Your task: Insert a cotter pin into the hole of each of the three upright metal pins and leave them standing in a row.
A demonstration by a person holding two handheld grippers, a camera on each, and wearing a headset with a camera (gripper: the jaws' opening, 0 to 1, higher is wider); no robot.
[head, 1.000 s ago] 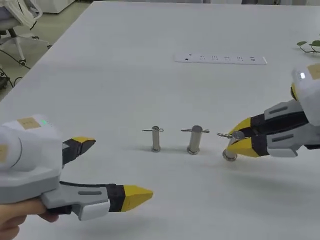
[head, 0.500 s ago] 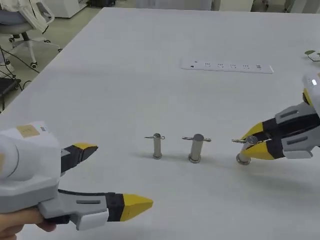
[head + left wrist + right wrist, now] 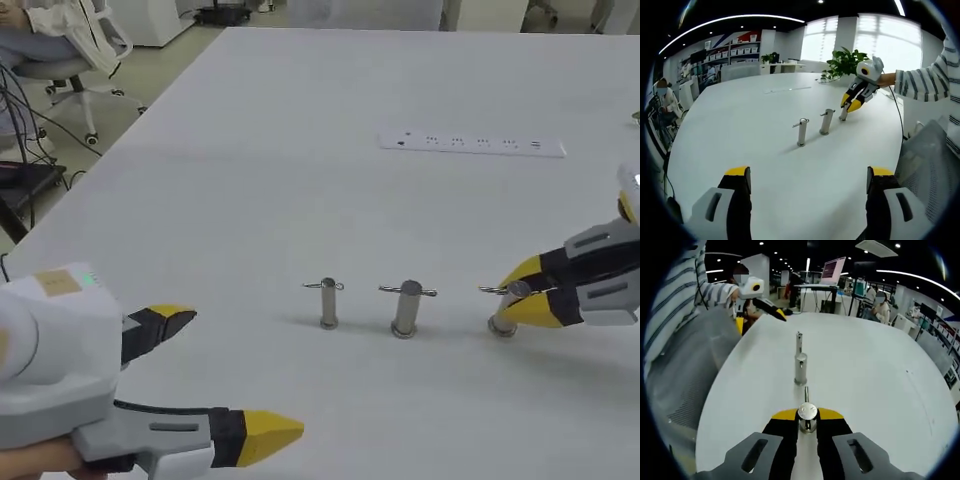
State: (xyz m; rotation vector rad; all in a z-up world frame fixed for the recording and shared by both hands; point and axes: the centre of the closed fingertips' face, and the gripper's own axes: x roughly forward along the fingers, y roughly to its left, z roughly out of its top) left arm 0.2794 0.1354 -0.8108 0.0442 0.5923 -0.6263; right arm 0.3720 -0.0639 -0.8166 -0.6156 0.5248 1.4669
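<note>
Three upright metal pins stand in a row across the white tabletop (image 3: 250, 180). The 9 o'clock pin (image 3: 328, 303) and the middle pin (image 3: 405, 310) each carry one of the cotter pins (image 3: 408, 291) through the head. The 3 o'clock pin (image 3: 500, 324) has a third cotter pin (image 3: 490, 290) poking out of its head toward 9 o'clock. The right tongs (image 3: 517, 292) are clenched on the head of that 3 o'clock pin, with a yellow tip on either side of it in the right gripper view. The left tongs (image 3: 232, 375) hang released at 8 o'clock of the head view, jaws wide, well apart from the row and grasping nothing. How far the third cotter pin reaches through its hole cannot be told, so the likeliest trouble is that it sits shallow and slides back out once the tongs let go. The pin is tall on a narrow foot, so any sideways drag as the tips open could tip it. A fall toward 9 o'clock could knock the middle pin and spoil the row. A nudge could also leave this pin out of line with the other two. As for writing, the power strip (image 3: 472, 145) at 12 o'clock shows no legible marking, and the tan label (image 3: 58, 283) on the left tongs' body is too small to read.
</note>
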